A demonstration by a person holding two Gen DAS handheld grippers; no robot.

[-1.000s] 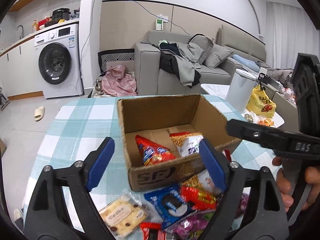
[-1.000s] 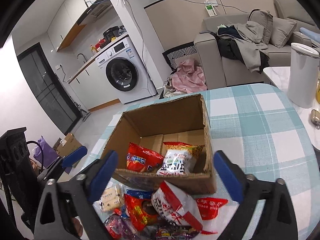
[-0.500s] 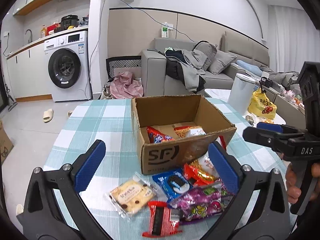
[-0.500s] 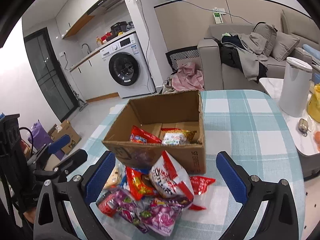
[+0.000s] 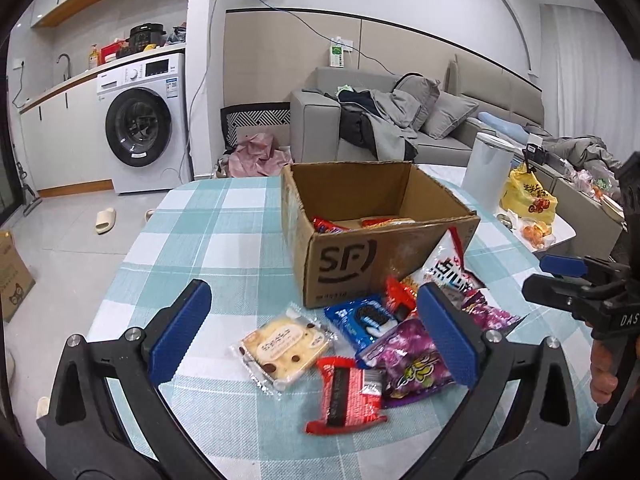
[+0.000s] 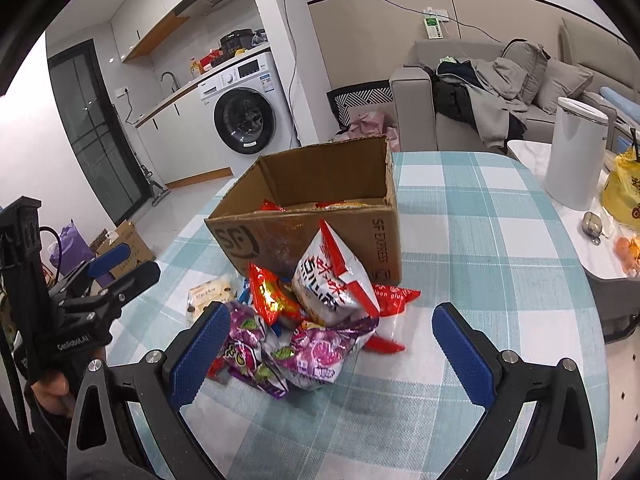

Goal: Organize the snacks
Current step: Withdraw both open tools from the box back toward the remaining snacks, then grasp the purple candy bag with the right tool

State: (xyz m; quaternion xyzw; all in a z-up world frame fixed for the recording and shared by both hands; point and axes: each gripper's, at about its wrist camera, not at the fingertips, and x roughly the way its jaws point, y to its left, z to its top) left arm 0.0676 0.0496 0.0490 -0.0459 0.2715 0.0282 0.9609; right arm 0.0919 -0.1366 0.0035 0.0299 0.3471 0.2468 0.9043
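Two claws [image 5: 314,334] [image 6: 332,350] both spread empty, cardboard box [image 5: 384,256] holding perhaps two snack packets [image 5: 328,225]

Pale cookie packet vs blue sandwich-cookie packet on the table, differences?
The pale clear-wrapped cookie packet shows its contents; the blue printed sandwich-cookie packet is opaque. The pale one lies apart, fully exposed; the blue one is partly covered by the purple candy bag. Both lie flat on the checked tablecloth, outside the cardboard box.

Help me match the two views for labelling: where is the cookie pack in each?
Left wrist: cookie pack lies low centre, between the tool's fingers, left of the Oreo pack.
Right wrist: its end peeks out left of the snack pile.
Shared landmark: the box.
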